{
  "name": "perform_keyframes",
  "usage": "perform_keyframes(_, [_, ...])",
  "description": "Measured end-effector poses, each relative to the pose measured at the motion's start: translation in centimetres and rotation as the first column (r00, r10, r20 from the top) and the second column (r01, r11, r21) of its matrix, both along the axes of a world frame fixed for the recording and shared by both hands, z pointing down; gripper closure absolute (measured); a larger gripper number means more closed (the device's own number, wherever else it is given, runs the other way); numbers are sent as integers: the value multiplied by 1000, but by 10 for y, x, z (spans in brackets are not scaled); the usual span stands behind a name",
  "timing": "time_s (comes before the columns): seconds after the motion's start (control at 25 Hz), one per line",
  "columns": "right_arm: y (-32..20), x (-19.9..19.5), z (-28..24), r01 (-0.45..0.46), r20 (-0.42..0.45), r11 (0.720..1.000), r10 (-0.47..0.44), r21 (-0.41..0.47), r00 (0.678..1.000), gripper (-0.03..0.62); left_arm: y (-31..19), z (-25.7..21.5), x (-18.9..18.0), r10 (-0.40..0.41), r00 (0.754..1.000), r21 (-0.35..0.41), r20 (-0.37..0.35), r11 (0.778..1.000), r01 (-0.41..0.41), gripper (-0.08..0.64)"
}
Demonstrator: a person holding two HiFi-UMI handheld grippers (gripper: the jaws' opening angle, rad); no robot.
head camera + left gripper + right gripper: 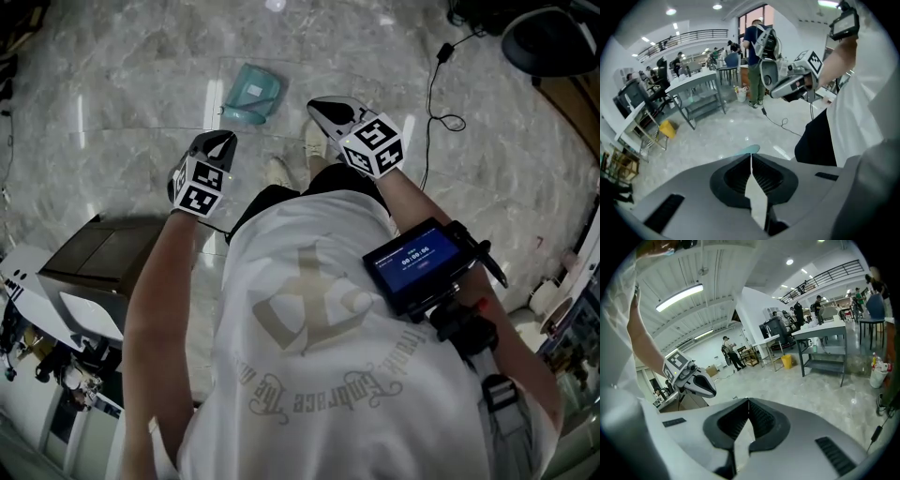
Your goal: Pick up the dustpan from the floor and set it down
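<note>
Setting: pale marbled floor [122, 103], glossy; open workshop with tables and people in the background of both gripper views.

Item 1, dustpan [253, 94]: teal, lying flat on the floor, ahead of both tools and touching neither. It sits just beyond the left gripper's tip; a teal sliver [747, 150] shows past its jaws.

Item 2, left gripper [223, 141]: jaws together, nothing between them, held above the floor.

Item 3, right gripper [323, 108]: jaws together, empty, to the dustpan's right.

Item 4, black cable [433, 94]: on the floor, right of the right gripper.

Item 5, brown cabinet [94, 253]: behind and left of the left gripper.
</note>
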State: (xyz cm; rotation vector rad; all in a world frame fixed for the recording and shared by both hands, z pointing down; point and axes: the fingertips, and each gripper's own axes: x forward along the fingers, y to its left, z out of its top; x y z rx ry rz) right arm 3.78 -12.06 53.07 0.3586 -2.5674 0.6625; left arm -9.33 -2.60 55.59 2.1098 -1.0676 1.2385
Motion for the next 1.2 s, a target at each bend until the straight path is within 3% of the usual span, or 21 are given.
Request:
perform_keyframes(0.2, [0, 9, 6, -37, -7, 999, 37, -17, 999, 577, -11, 9, -2, 167, 983, -8, 78, 986, -167, 548])
perform_keyframes(0.4, [0, 19, 11, -70, -18, 997, 69, -34, 997, 577, -12, 24, -5, 320, 936, -51, 146, 948, -316, 513])
perform_keyframes(0.68, [-5, 25, 12, -113, -17, 993, 113, -38, 993, 577, -11, 49, -12, 507, 837, -139, 204, 862, -488, 415])
perform_keyframes(0.92, [-13, 36, 11, -163, -23, 986, 162, -40, 986, 577, -17, 70, -15, 629, 736, -203, 252, 778, -595, 319])
perform_keyframes(1.2, [-12, 60, 21, -229, -61, 972, 226, -54, 972, 577, -22, 100, -22, 729, 640, -284, 243, 684, -672, 313])
